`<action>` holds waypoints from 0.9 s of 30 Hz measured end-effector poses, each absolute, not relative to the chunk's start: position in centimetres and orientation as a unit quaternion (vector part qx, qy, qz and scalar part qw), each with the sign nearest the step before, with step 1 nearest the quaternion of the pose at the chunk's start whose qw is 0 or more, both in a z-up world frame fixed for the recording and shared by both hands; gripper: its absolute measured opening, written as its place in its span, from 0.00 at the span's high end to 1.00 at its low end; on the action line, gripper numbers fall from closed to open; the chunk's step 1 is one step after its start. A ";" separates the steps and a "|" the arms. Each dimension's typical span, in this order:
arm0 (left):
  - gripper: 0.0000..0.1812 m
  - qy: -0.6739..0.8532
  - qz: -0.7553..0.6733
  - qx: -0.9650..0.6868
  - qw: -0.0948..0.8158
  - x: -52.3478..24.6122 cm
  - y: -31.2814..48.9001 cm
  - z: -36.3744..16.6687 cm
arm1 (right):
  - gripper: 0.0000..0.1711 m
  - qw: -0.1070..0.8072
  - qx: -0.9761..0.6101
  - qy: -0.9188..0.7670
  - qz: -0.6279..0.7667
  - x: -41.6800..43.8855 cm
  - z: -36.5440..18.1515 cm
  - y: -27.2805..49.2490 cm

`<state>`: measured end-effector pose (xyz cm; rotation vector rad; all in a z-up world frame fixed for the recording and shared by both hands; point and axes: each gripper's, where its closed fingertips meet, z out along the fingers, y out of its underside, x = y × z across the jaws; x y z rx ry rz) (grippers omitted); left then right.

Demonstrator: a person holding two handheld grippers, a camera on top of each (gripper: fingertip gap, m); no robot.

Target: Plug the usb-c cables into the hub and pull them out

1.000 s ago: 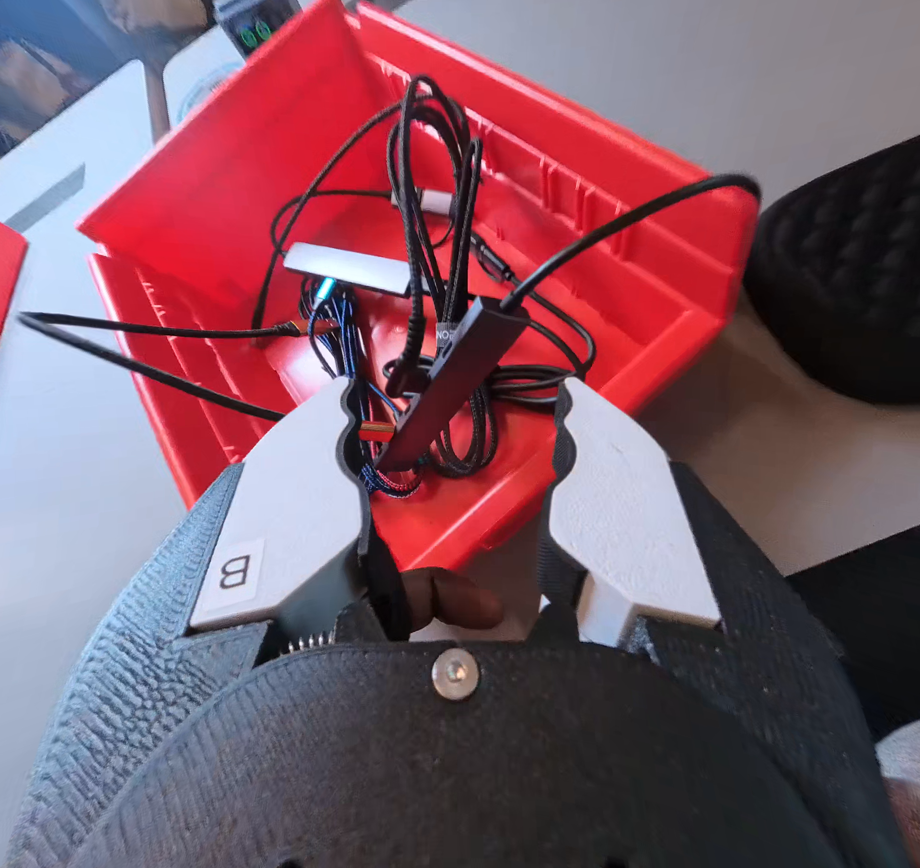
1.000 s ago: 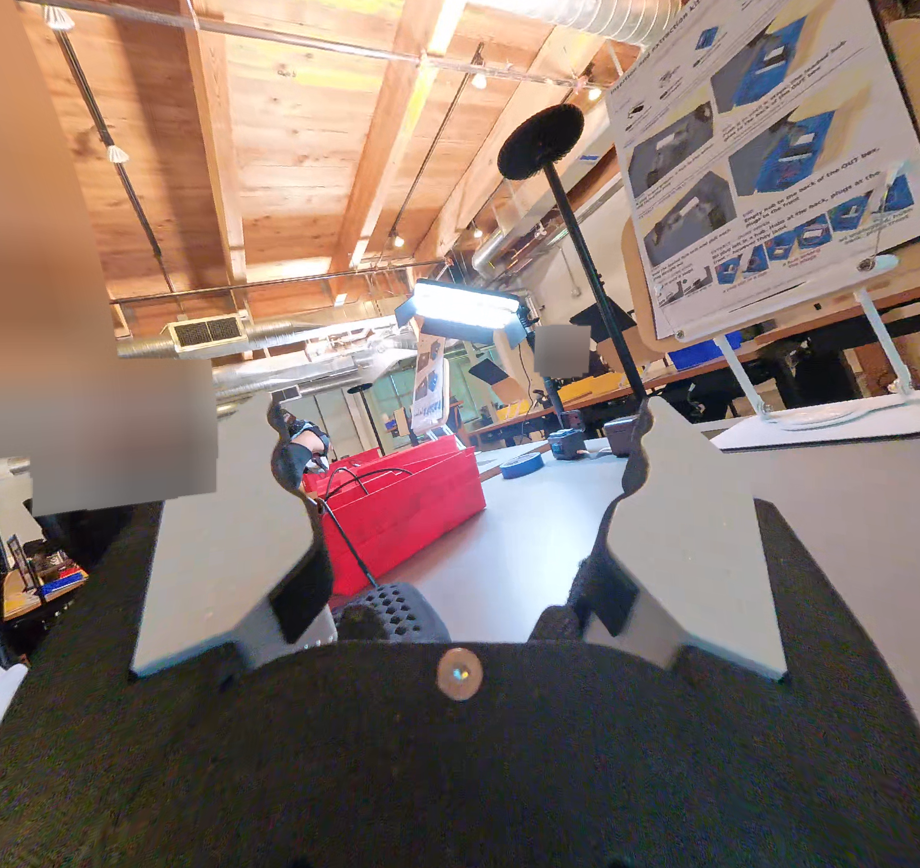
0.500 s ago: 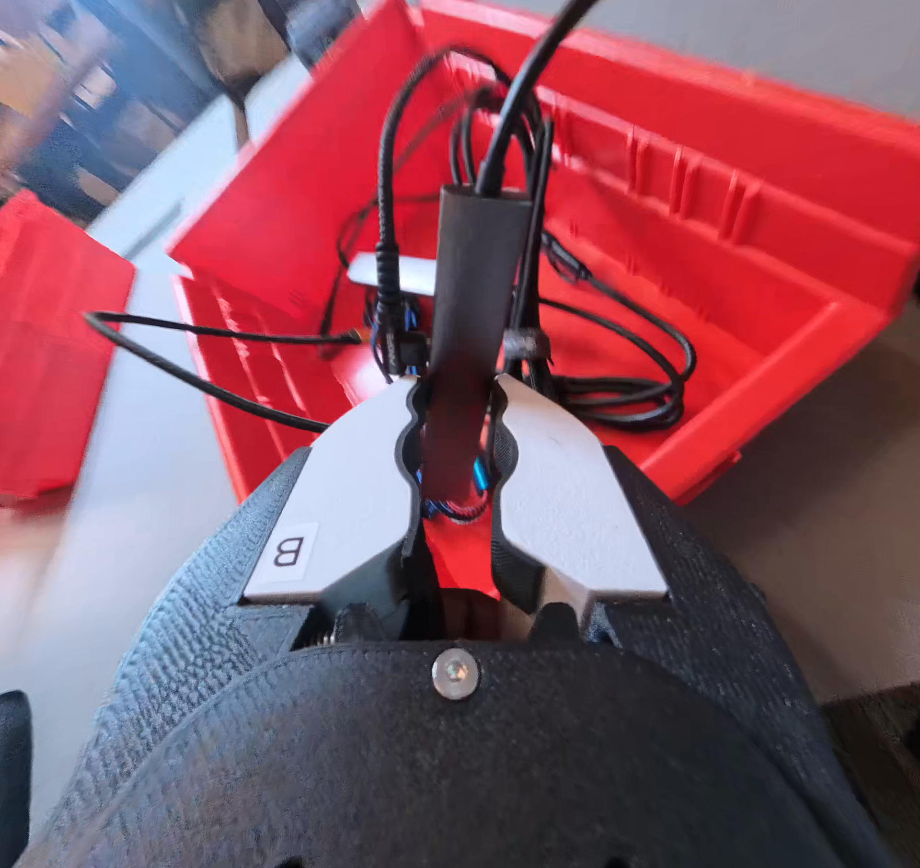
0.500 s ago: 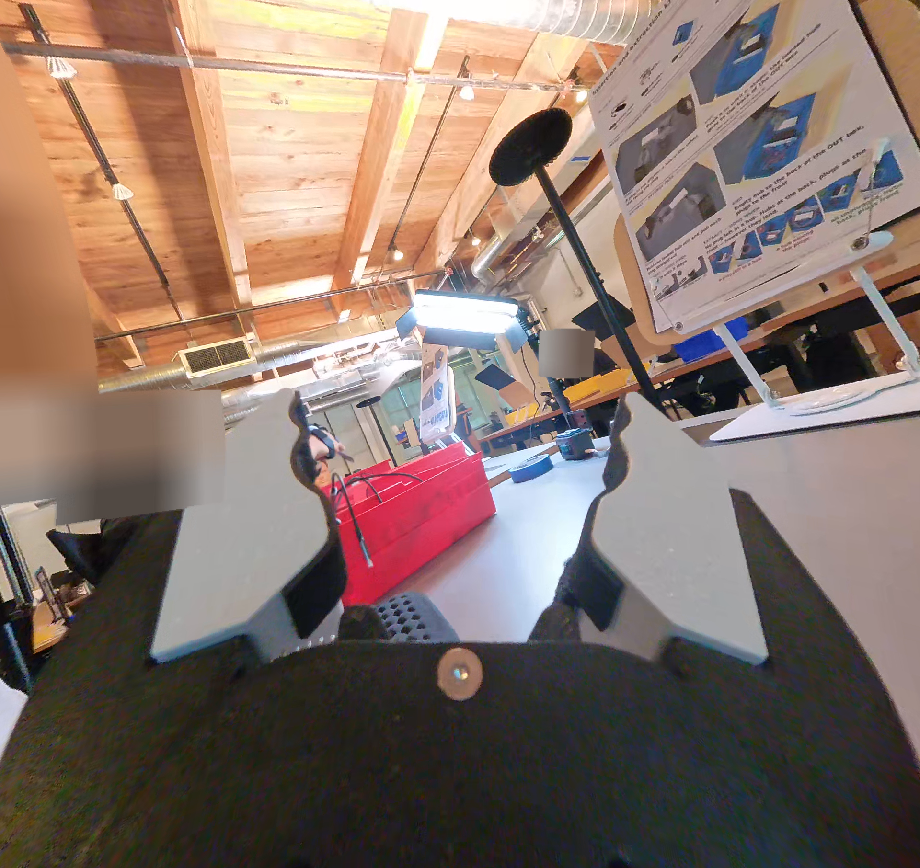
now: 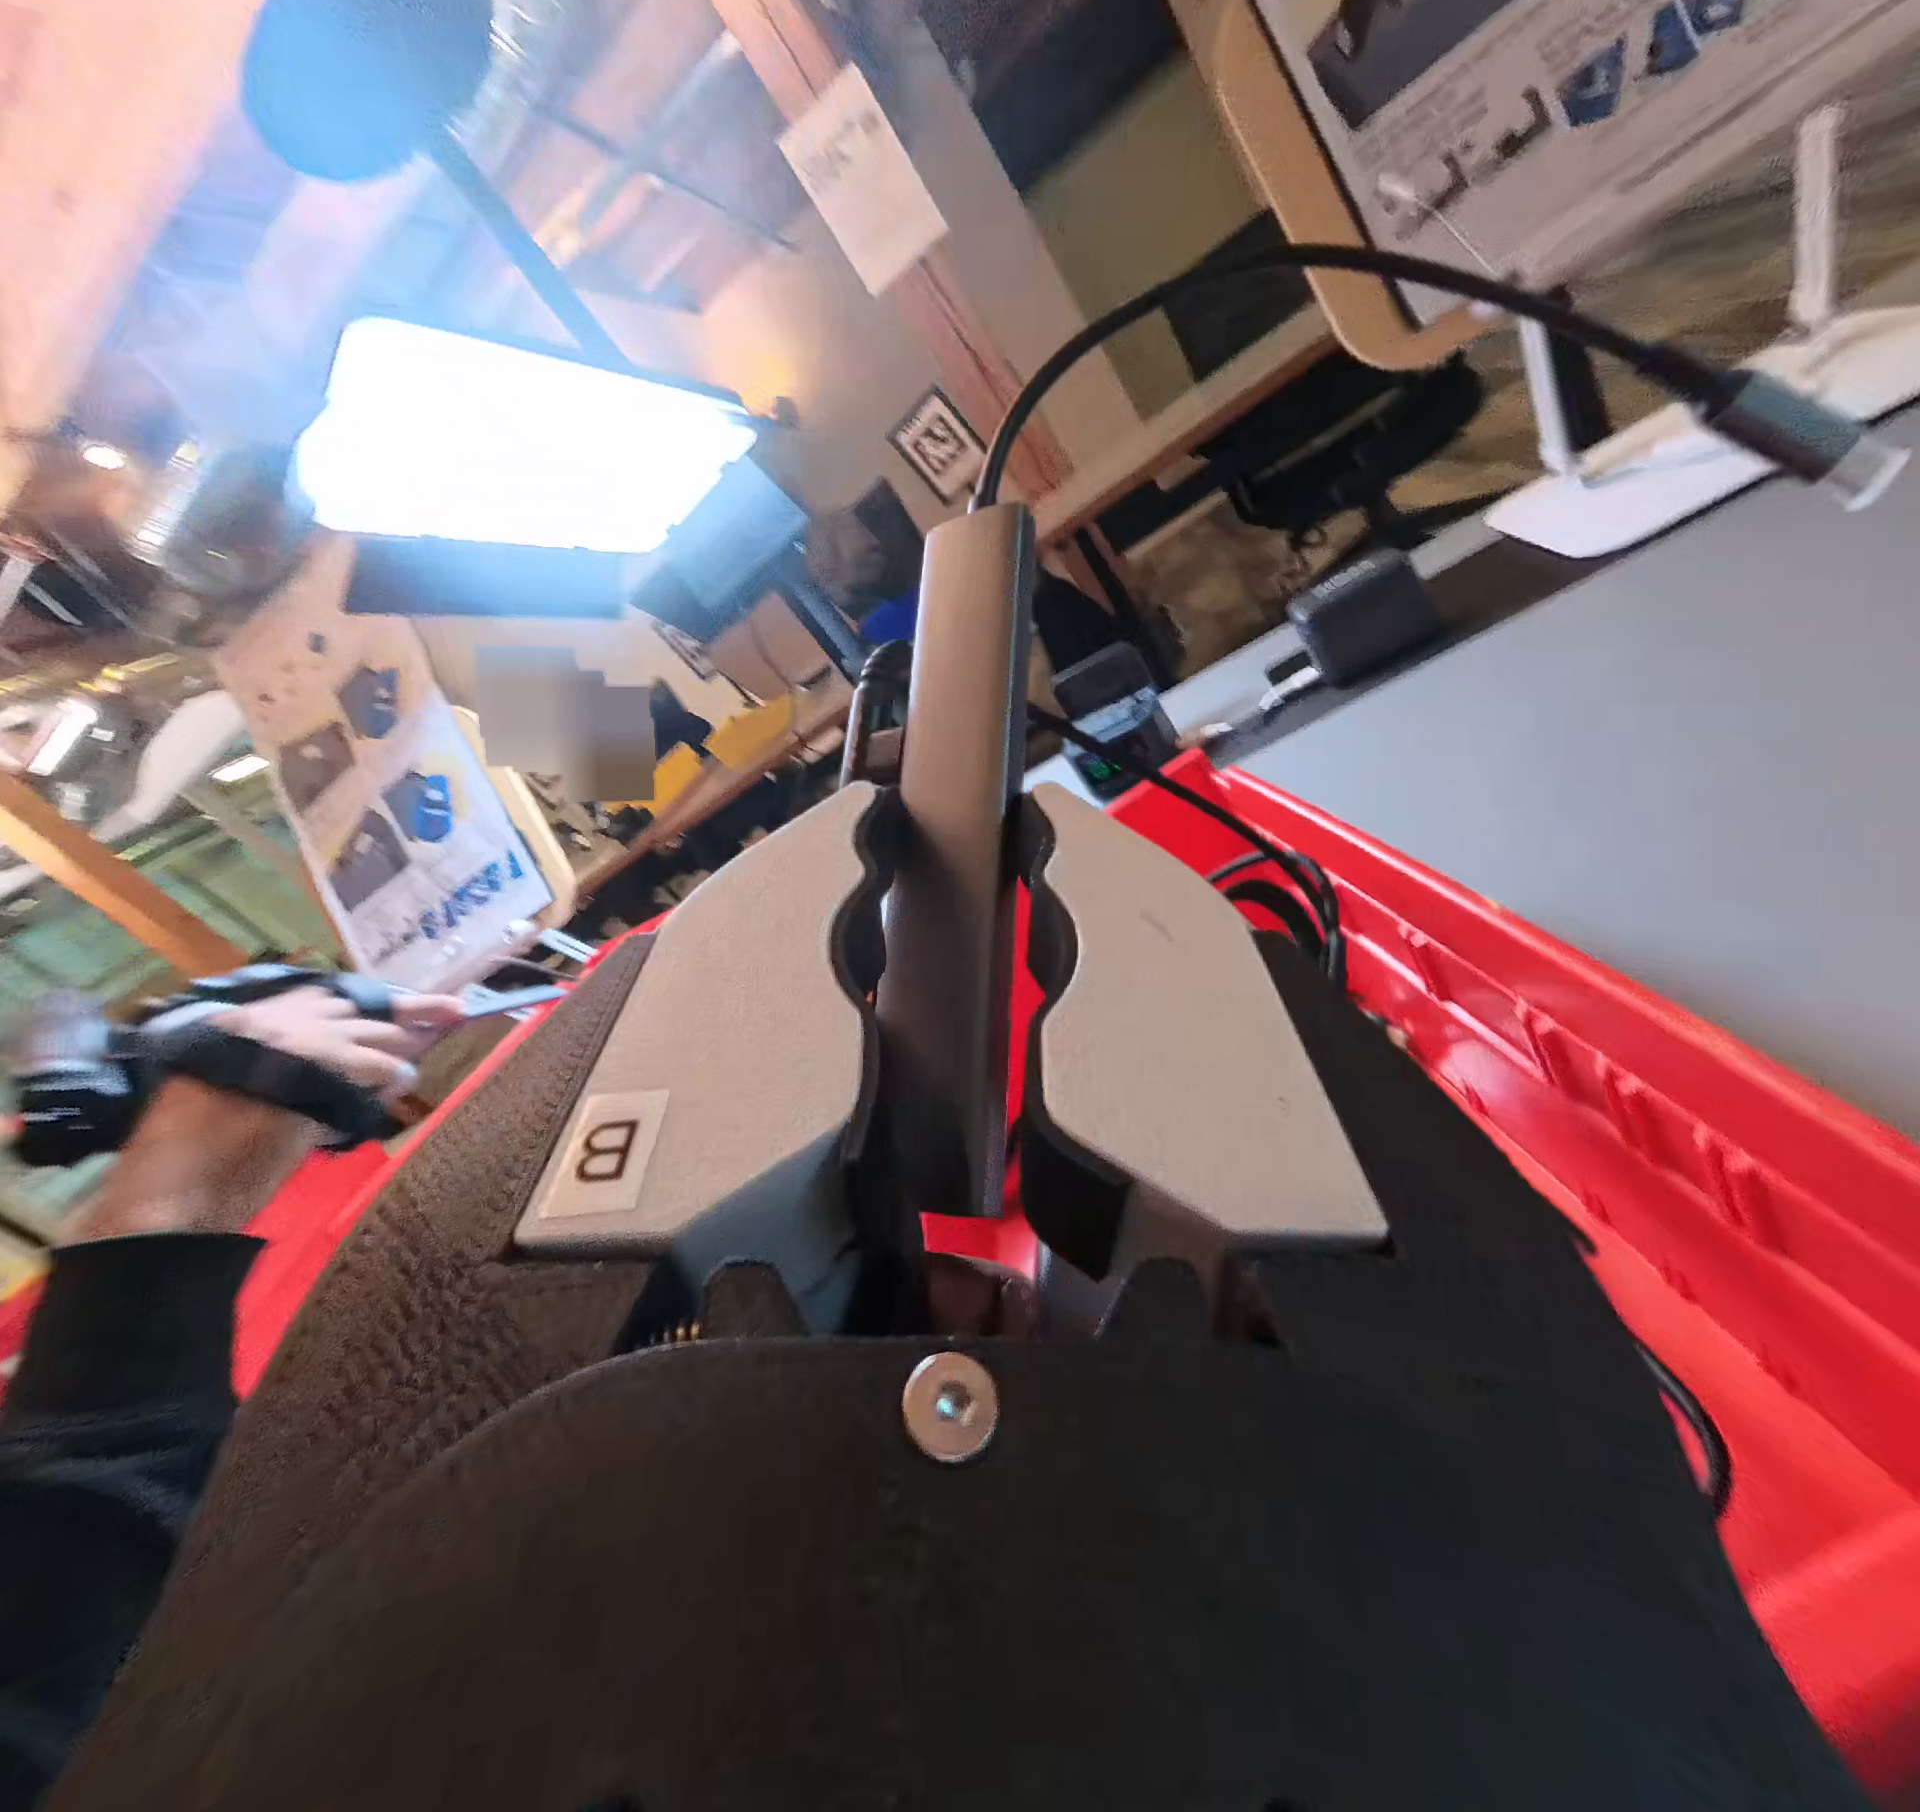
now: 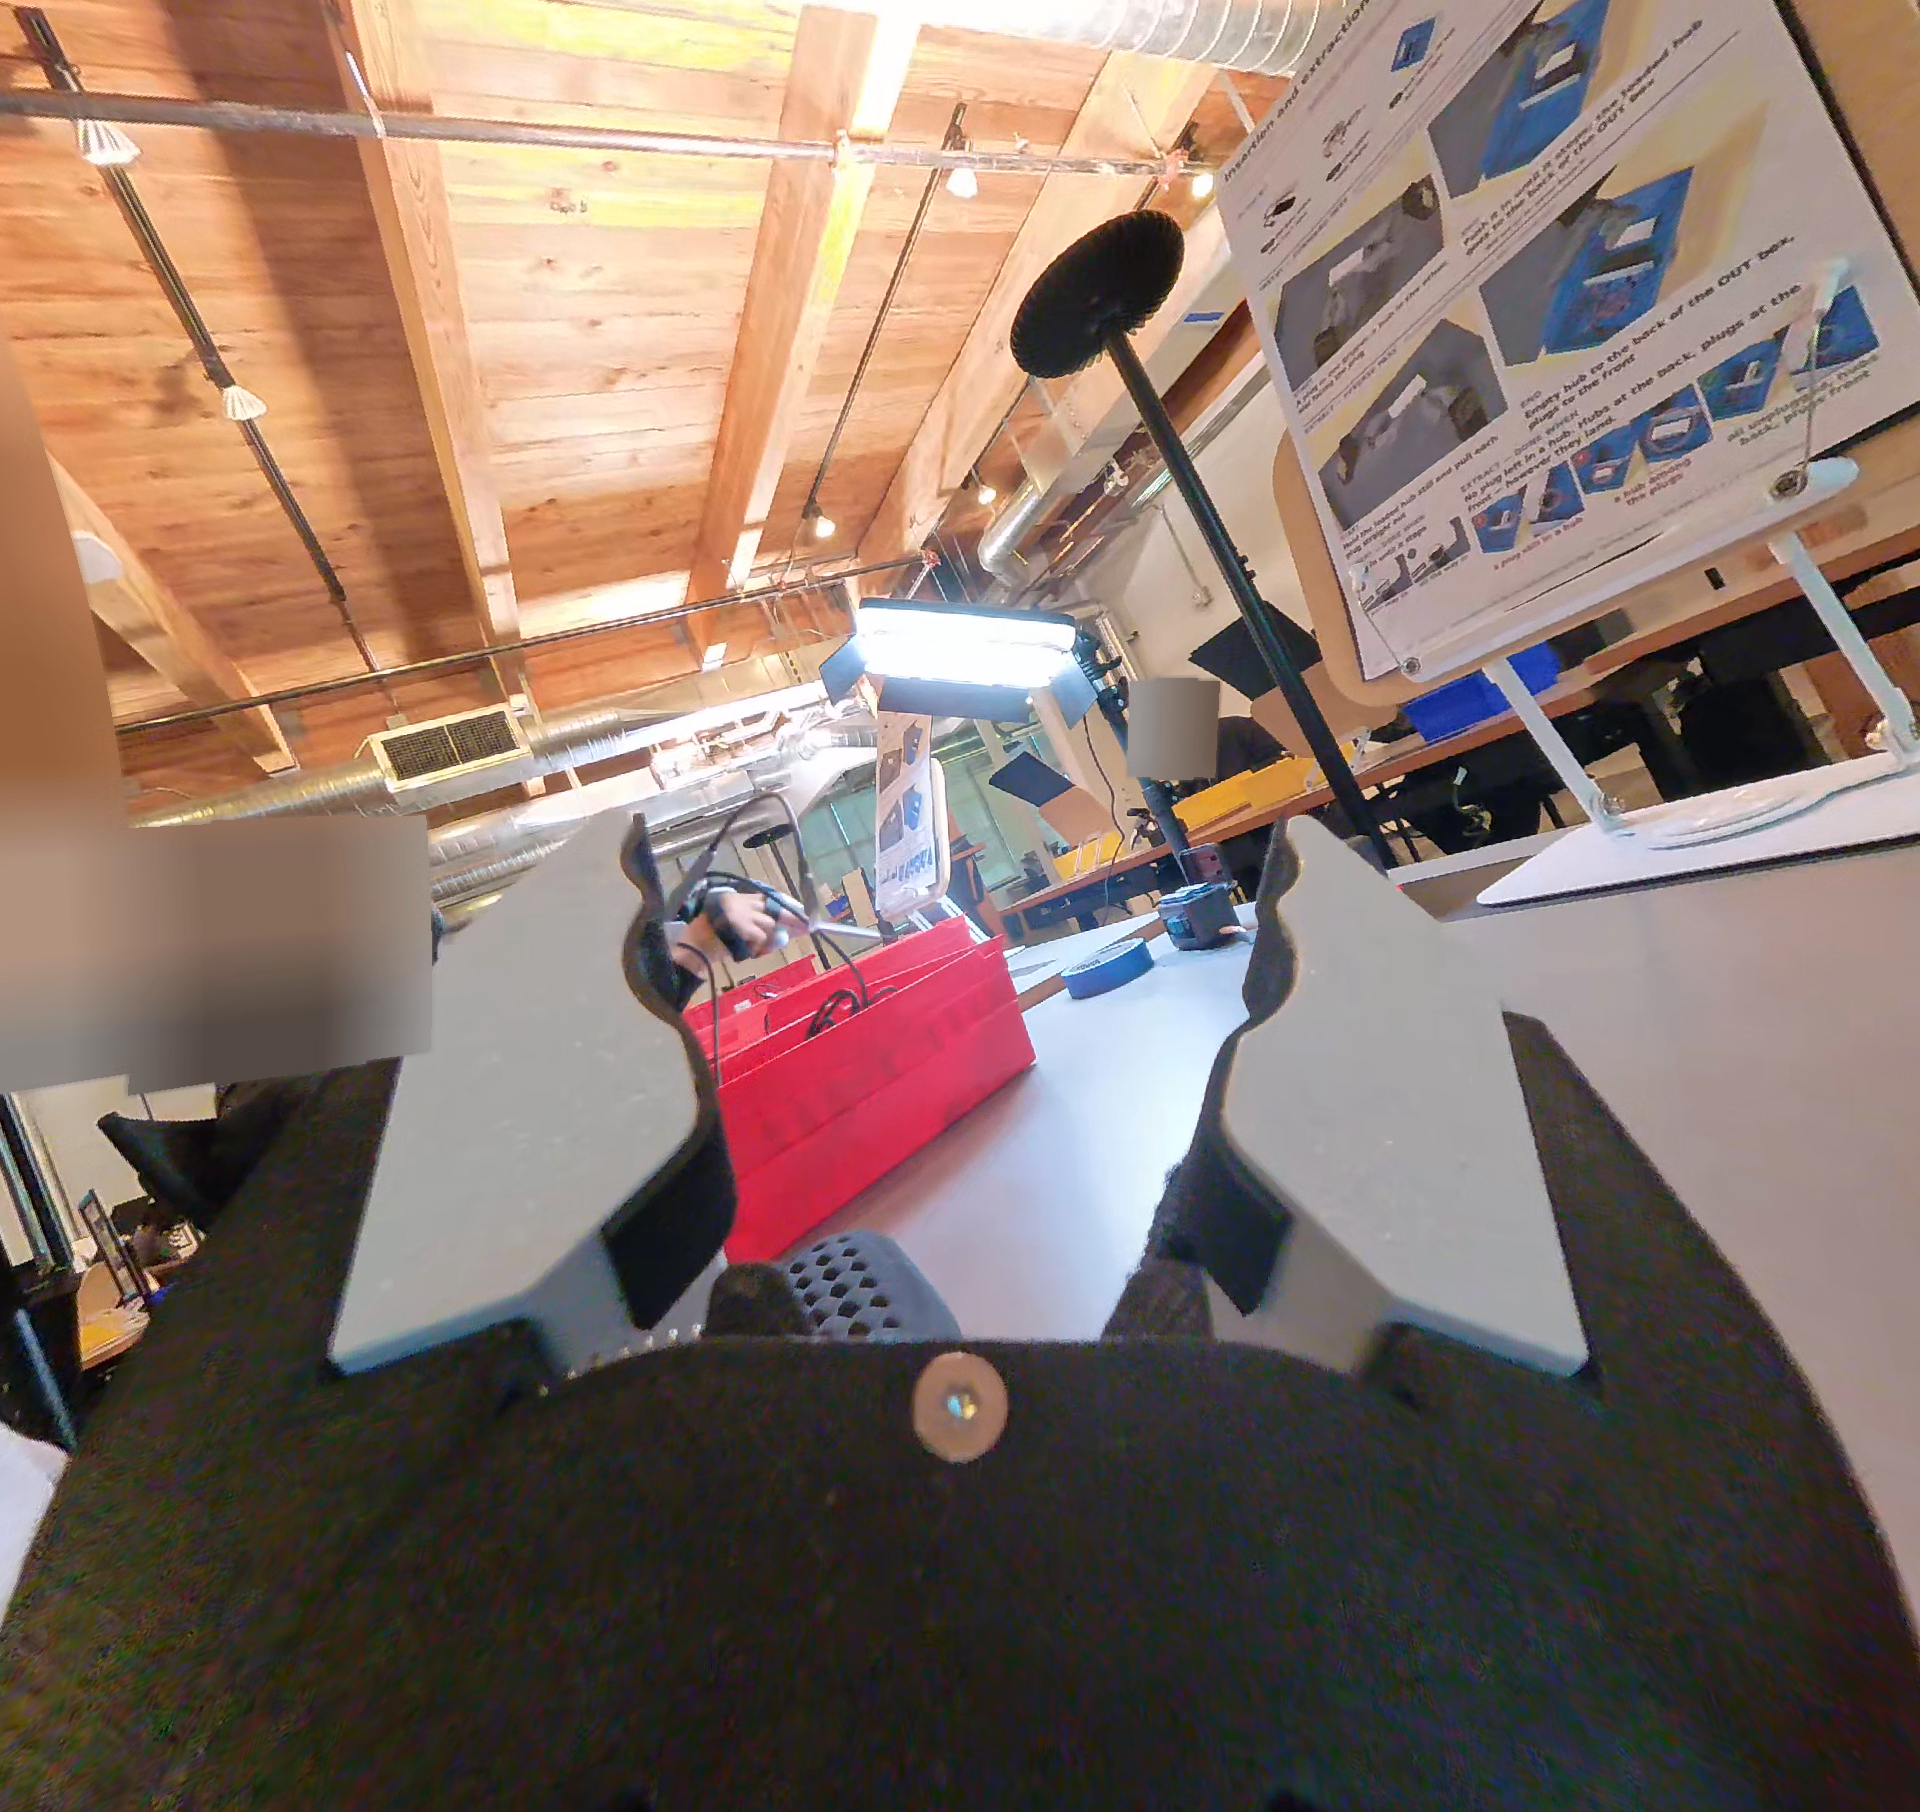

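My left tongs (image 5: 951, 889) are clamped on the dark hub (image 5: 961, 723), lifted above the red bin (image 5: 1558, 1035); my right tongs (image 6: 961, 983) are apart, empty. The hub's dangling cable (image 5: 1351, 276) could snag and twist it loose.

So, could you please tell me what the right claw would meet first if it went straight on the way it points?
Probably nothing soon: the open right claw points over bare grey tabletop, the red plastic bin lying left of its line.

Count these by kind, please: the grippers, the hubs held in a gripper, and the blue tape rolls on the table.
Grippers: 2, left gripper and right gripper
Held hub: 1, in the left one
Blue tape roll: 1
Total: 4
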<state>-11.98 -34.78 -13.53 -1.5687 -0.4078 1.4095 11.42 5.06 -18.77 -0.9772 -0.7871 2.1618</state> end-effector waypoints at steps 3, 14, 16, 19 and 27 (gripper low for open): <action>0.89 -0.143 0.628 -0.610 0.462 -11.3 -34.0 -11.6 | 0.37 0.313 -0.373 -0.297 0.821 11.3 -18.8 5.1; 0.94 -0.086 0.666 -0.548 0.499 -8.4 -32.4 -8.4 | 0.37 0.311 -0.375 -0.291 0.823 11.3 -18.8 5.3; 0.94 -0.083 0.687 -0.533 0.487 -8.1 -32.7 -7.8 | 0.37 0.310 -0.376 -0.291 0.823 11.3 -18.8 5.3; 0.94 -0.079 0.722 -0.486 0.485 -6.6 -33.1 -5.9 | 0.38 0.310 -0.376 -0.291 0.823 11.2 -18.8 5.3; 0.94 -0.059 0.760 -0.376 0.526 -1.9 -32.3 -1.0 | 0.38 0.309 -0.380 -0.292 0.822 11.1 -18.9 5.4</action>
